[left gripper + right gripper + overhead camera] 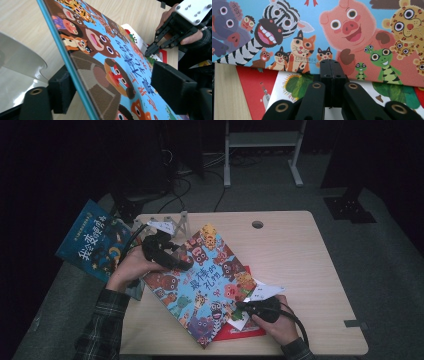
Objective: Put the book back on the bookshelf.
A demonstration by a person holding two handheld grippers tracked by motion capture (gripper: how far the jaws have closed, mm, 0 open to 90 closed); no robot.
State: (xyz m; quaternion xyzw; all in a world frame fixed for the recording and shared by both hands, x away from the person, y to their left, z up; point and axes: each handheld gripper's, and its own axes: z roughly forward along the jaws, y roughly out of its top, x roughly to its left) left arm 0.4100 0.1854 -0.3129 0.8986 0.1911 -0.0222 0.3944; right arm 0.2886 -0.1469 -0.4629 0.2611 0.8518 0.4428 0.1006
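Table: a pale wooden table [300, 265] with a round hole near its far edge.
Animal book: a blue picture book [202, 282] with cartoon animals on its cover lies slanted across the middle of the table, one corner towards the far edge, the opposite corner at the near edge; its left side is tilted up off the wood.
Same book, left gripper view: the cover [105, 57] rises steeply between the two black jaws, with its blue edge running up the frame.
Same book, right gripper view: pig, zebra and cats on the cover [342, 27], its lower edge lying over another book.
Left gripper: the left gripper [167, 254] sits at the book's left edge, one jaw under the cover and one over it; whether the pads press on it I cannot tell.
Right gripper: the right gripper [245, 307] is at the book's near right edge, jaws together with nothing between them, tips resting just at the edge of the cover over the book below.
Red book: a red and white book [240, 327] lies flat under the animal book, showing near the table's near edge.
Dark blue book: a dark blue book [95, 240] hangs past the table's left edge, behind the left hand.
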